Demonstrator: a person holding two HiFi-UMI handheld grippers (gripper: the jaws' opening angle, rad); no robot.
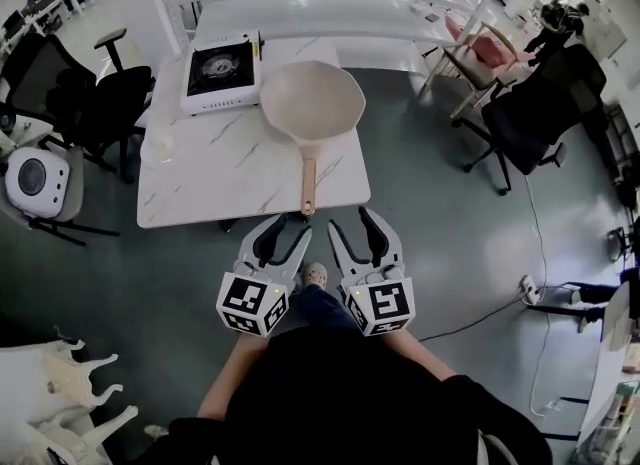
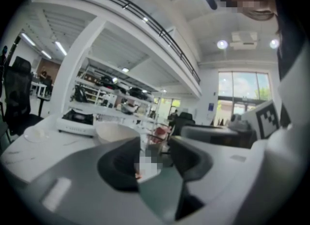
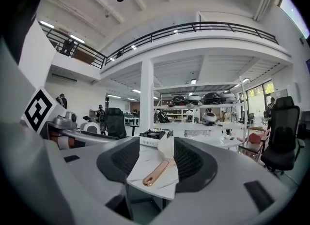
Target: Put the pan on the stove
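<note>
Pan [image 1: 312,103] sits on the bench [image 1: 210,183], bowl just beside the stove [image 1: 220,73] at the far left corner, not on it. Its copper handle [image 1: 308,185] points back to the bench's near edge, toward the person, likely so it is easy to grab from here. Left gripper [image 1: 290,229] and right gripper [image 1: 350,219] hang side by side just short of that edge, both aimed at the handle end. Right jaws are partly apart and empty; the right gripper view frames the handle [image 3: 157,172] between them, not touched. Left jaws are also apart with nothing held. Task not started; the grasp looks like the next step.
</note>
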